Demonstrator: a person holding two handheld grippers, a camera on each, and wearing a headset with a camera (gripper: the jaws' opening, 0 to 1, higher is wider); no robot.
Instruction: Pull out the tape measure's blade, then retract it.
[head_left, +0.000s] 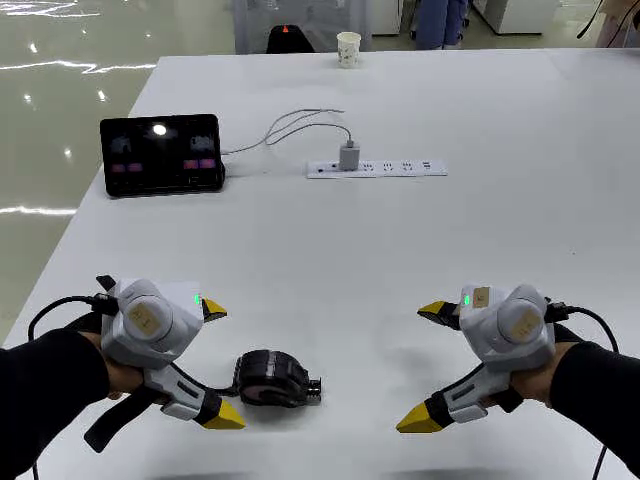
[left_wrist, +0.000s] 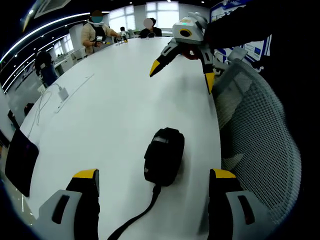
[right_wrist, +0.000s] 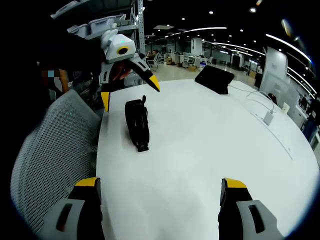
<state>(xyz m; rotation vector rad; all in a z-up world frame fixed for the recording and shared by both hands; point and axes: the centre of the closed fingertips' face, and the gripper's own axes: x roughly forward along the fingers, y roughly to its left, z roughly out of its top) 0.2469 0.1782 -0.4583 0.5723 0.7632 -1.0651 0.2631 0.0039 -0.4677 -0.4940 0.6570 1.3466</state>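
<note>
Both claws released. Left claw (head_left: 220, 363) faces the tape measure (head_left: 272, 378) at 7 o'clock on the desk (head_left: 420, 250), probably to pin it. Right claw (head_left: 422, 367) sits at its 3 o'clock, opposite the blade end.

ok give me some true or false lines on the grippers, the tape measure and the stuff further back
1. The left gripper is shut on the tape measure. False: its jaws are open, the tape measure lying on the table just ahead of them.
2. The right gripper is open and empty. True.
3. The blade is drawn out across the table. False: no blade shows outside the tape measure.
4. A charger sits in the power strip. True.
5. The paper cup stands beside the tablet. False: it stands at the table's far edge.
</note>
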